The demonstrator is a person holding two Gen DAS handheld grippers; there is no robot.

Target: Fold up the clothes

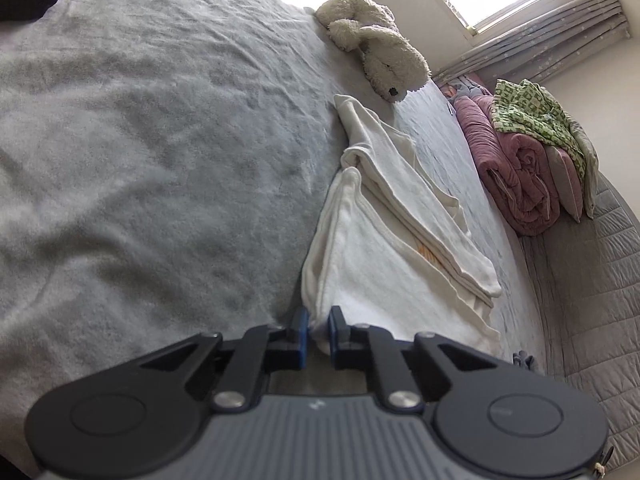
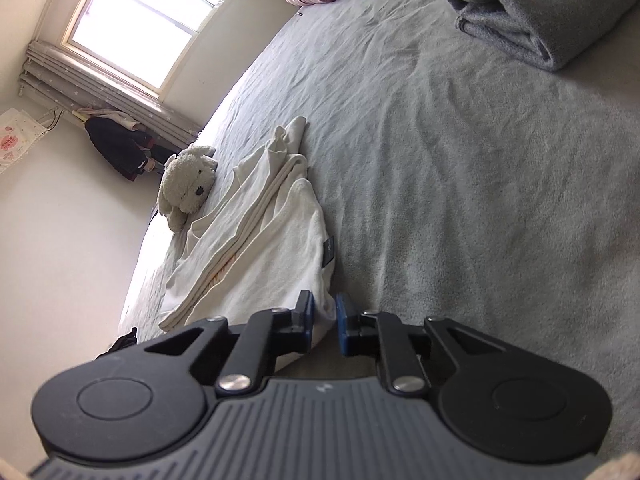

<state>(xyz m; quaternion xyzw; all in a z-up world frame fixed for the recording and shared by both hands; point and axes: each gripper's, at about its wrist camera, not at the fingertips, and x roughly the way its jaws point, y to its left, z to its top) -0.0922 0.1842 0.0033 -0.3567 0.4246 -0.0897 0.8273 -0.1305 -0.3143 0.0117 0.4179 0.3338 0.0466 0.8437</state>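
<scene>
A wide bed covered in a pale grey blanket (image 1: 160, 160) fills both views, and everything else sits relative to the white garment (image 1: 384, 248) lying on it. That garment, cream-white with a small orange mark, is partly folded: its sides are turned in lengthwise into a long strip, but it has not yet been doubled end to end. Beyond its far end lies a plush dog (image 1: 380, 56); further off, rolled pink bedding (image 1: 516, 168) carries a green patterned cloth (image 1: 532, 112). In the right wrist view a grey folded towel (image 2: 532, 20) sits well apart from the garment, which looks like 1 item already finished.

At the garment's near hem, the left gripper (image 1: 319, 330) pinches 1 corner, cloth bunched between its blue pads. The right gripper (image 2: 325, 322) has the other corner between its jaws, apparently nipped, though a small gap shows. Judging by this, the crosswise fold remains.
</scene>
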